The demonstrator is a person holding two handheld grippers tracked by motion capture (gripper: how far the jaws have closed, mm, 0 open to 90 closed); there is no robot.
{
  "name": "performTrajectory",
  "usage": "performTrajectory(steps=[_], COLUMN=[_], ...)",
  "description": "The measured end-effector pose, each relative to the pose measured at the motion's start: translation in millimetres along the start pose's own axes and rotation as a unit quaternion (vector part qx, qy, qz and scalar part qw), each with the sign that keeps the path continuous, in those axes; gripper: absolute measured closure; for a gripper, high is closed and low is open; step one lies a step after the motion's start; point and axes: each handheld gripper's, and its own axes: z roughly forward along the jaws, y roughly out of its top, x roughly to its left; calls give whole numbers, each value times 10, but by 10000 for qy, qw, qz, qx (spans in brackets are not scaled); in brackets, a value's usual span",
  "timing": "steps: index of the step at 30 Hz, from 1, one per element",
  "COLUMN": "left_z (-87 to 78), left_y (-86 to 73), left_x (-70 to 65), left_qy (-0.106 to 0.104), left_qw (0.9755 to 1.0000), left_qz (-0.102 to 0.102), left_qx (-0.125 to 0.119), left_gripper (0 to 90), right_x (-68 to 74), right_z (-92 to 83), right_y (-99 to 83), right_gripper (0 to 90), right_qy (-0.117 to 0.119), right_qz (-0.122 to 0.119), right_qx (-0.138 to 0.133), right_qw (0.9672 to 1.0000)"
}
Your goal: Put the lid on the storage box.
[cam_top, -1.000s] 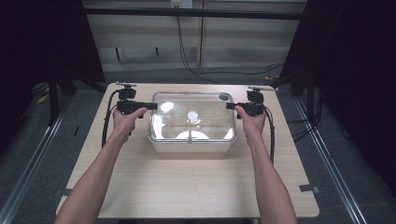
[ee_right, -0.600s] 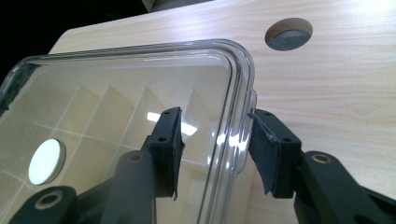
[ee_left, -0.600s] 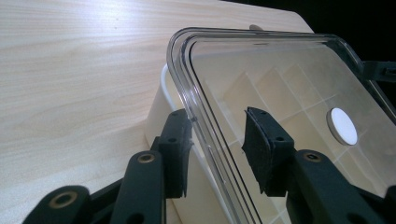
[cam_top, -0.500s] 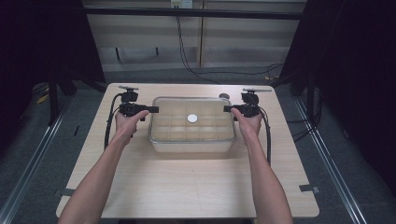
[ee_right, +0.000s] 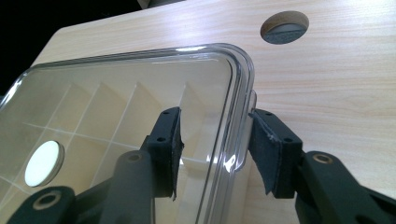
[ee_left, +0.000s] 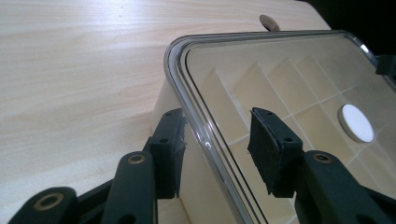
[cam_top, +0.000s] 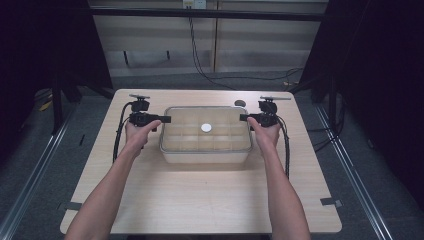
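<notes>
Clear box (cam_top: pixel 206 134) long axis left-right; left tool (cam_top: pixel 163 119), right tool (cam_top: pixel 244 118) just opened, straddling rims.

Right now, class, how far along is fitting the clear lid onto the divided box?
Done: the clear rectangular plastic lid sits flat on the cream divided box. In hand: left gripper and right gripper have just been opening, fingers astride the lid's rim, not pressing. Left: probably drawing them away.

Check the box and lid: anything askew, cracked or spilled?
Nothing stands out. The clear lid sits square on the divided box, no cracks or spills visible. Both the left gripper and right gripper straddle the lid's rim, jaws having just been opening, pads off it.
</notes>
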Motion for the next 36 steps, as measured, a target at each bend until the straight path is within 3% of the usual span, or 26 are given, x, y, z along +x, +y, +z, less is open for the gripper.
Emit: performTrajectory(steps=[3,6,7,12,22,29,36], left_z=[-22,-33,-55,-115,-313,-385,-531], left_y=[-7,-32,-58,-110,-140,-209,-297], left_x=[8,23,49,52,-116,-140,-210], left_qy=[-46,-57,-67,21,-48,-126,-133], left_qw=[10000,9999,9999,10000,9997,9994,9983], left_qz=[-16,-89,-131,-85,229,242,465], left_qx=[22,-6,-21,-46,-89,-198,-327], left_gripper=[576,512,493,420,347,347,345], right_x=[29,29,24,22,107,170,193], right_z=[-5,-19,-46,-158,-378,-531,-646], right_y=[-8,-12,-16,-30,-87,-149,-261], right_gripper=[516,498,457,412,363,373,369], right_qy=[-55,-53,13,169,308,561,617], right_qz=[-110,-135,-165,-197,-455,-659,-806], right_qx=[21,46,-19,-106,-284,-509,-550], right_qw=[9999,9999,9999,9996,9981,9949,9933])
